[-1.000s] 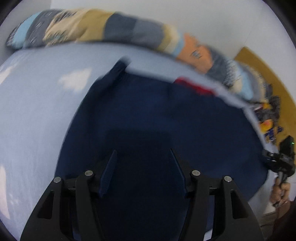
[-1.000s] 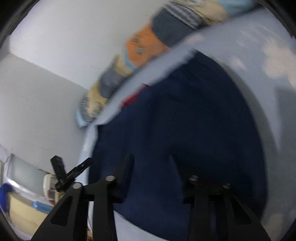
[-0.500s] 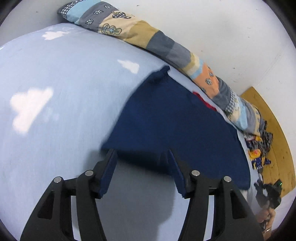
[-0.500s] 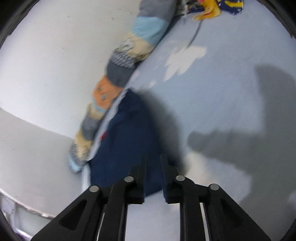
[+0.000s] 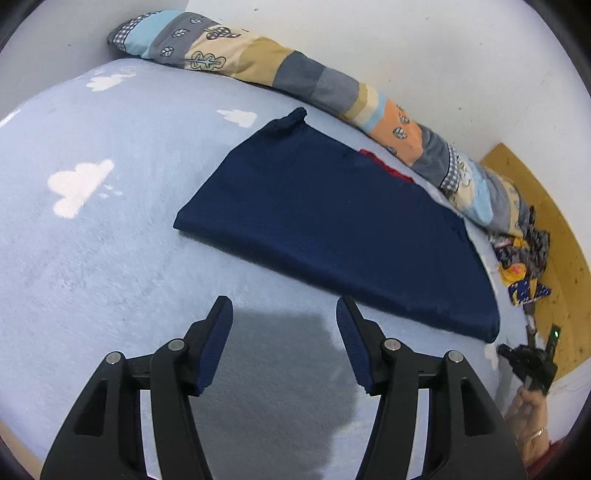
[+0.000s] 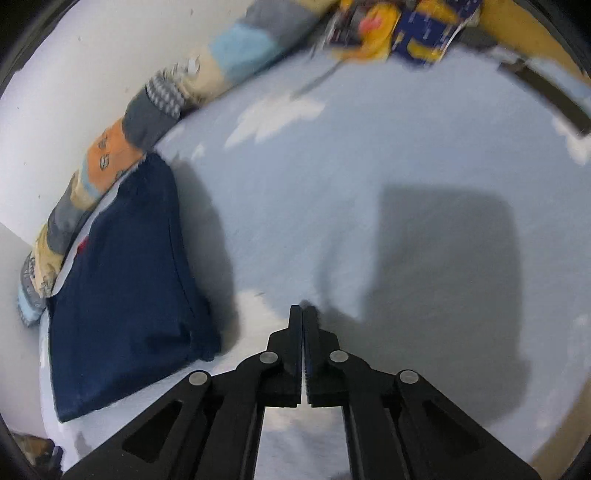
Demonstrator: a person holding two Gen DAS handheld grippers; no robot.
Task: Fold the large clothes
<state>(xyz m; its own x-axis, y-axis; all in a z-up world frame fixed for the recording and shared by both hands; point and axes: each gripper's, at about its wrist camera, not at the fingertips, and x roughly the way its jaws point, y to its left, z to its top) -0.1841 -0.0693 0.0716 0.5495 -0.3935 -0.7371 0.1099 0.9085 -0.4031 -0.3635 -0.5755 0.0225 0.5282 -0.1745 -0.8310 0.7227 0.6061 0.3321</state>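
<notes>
A folded navy blue garment (image 5: pixel 332 221) lies flat on the light blue bed sheet (image 5: pixel 92 240), with a bit of red (image 5: pixel 388 166) showing at its far edge. In the right wrist view the garment (image 6: pixel 122 288) lies to the left. My left gripper (image 5: pixel 284 317) is open and empty, a short way in front of the garment's near edge. My right gripper (image 6: pixel 303 314) is shut and empty, over bare sheet to the right of the garment. The right gripper also shows far right in the left wrist view (image 5: pixel 532 362).
A long patchwork bolster (image 5: pixel 332 92) lies along the white wall behind the garment. A pile of colourful cloth (image 5: pixel 521 266) sits at the bed's right end, also in the right wrist view (image 6: pixel 399 26). A wooden board (image 5: pixel 546 240) stands beyond it.
Both grippers have pulled back from the garment, which now lies folded on the sheet. The right gripper has closed and swung right. The left gripper stayed open.
</notes>
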